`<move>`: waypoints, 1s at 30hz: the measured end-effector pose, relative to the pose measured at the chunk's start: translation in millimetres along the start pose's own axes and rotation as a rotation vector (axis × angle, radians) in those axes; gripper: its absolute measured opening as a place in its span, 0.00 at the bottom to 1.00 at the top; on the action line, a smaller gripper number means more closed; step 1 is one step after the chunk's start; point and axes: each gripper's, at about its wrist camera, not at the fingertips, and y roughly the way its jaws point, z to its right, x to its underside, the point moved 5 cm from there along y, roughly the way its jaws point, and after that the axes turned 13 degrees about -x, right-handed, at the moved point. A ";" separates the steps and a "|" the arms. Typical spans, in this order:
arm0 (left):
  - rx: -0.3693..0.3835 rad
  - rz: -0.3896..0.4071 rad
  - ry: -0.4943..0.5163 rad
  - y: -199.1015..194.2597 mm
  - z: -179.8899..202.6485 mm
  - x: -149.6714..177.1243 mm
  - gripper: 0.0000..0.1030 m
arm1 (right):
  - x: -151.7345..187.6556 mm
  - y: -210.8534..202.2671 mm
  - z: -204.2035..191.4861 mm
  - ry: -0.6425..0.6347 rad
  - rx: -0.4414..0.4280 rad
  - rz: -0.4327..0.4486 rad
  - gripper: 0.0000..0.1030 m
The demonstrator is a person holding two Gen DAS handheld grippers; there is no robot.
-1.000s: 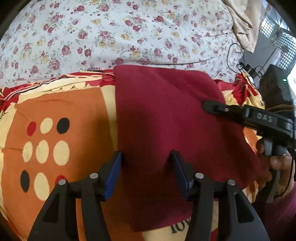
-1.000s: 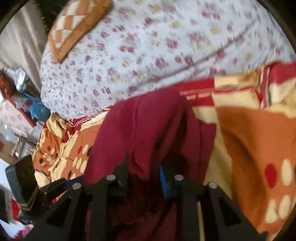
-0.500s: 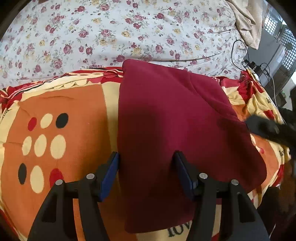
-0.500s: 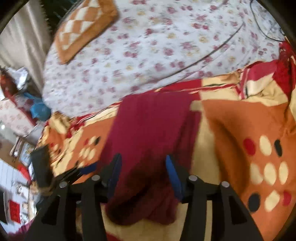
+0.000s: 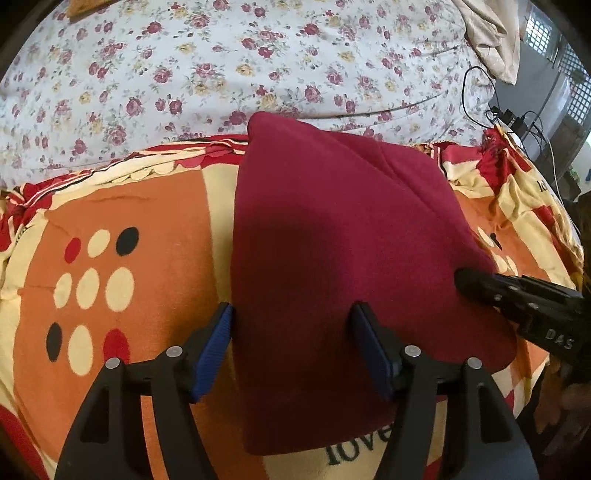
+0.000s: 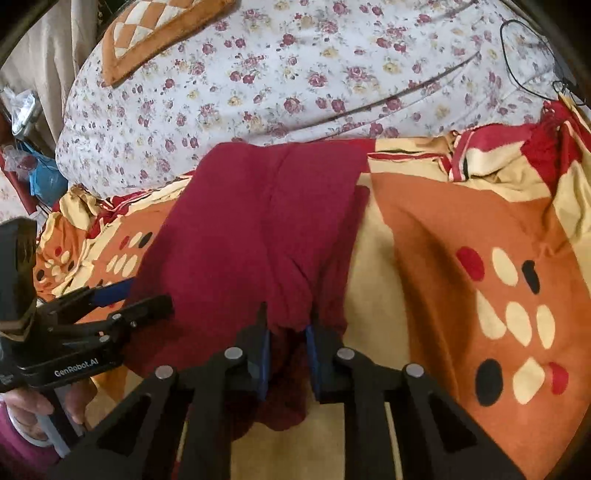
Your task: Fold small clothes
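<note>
A maroon garment [image 5: 332, 240] lies folded and flat on the orange patterned blanket [image 5: 129, 221]. My left gripper [image 5: 291, 308] hovers over its near left part with the jaws opening; cloth lies under the gap and the blue pads [image 5: 218, 339] do not press it. In the right wrist view the same garment [image 6: 240, 229] runs away from my right gripper [image 6: 287, 321], whose jaws are closing with a bunched fold of its near edge pinched between the pads. The right gripper [image 5: 480, 284] shows at the garment's right edge, and the left gripper [image 6: 147, 295] at its left edge.
The blanket [image 6: 443, 240] lies over a floral bedsheet [image 5: 221, 66]. An orange checked cushion [image 6: 147, 33] sits at the far left. Black cables [image 5: 509, 118] and a beige cloth [image 5: 487, 37] are at the far right. A hand [image 6: 29, 406] holds the left gripper's handle.
The right gripper let go of the lifted fold, drew back to the garment's near right edge and closed on the cloth there. The garment now lies flatter. The left jaws widened a little.
</note>
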 end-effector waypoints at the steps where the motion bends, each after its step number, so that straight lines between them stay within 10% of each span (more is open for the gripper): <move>1: 0.007 -0.004 -0.001 -0.3 -1.1 -0.4 0.54 | -0.8 -3.1 -0.3 0.004 -0.008 0.000 0.16; 5: 0.003 0.002 -0.004 -4.5 -5.5 -7.8 0.54 | -10.0 -14.5 -0.2 0.063 -0.075 0.018 0.22; 9: -0.022 0.031 -0.001 -6.1 -5.9 -18.3 0.54 | -32.1 -15.3 3.9 0.109 -0.043 0.067 0.56; 14: -0.030 0.023 0.013 0.7 1.3 -18.3 0.54 | -66.1 21.1 26.3 0.153 -0.016 0.046 0.56; 17: -0.038 0.040 0.020 0.7 3.9 -16.4 0.54 | -80.5 31.1 29.8 0.074 0.044 0.052 0.19; 19: -0.040 0.045 0.021 2.4 4.6 -16.6 0.54 | -86.6 31.3 25.3 -0.003 0.082 0.059 0.14; 27: -0.050 0.045 0.014 5.0 5.5 -17.5 0.55 | -81.9 41.8 44.1 0.042 0.100 0.041 0.15; 30: -0.039 0.038 0.000 6.3 3.4 -17.5 0.56 | -77.7 21.0 35.5 0.111 0.032 0.057 0.41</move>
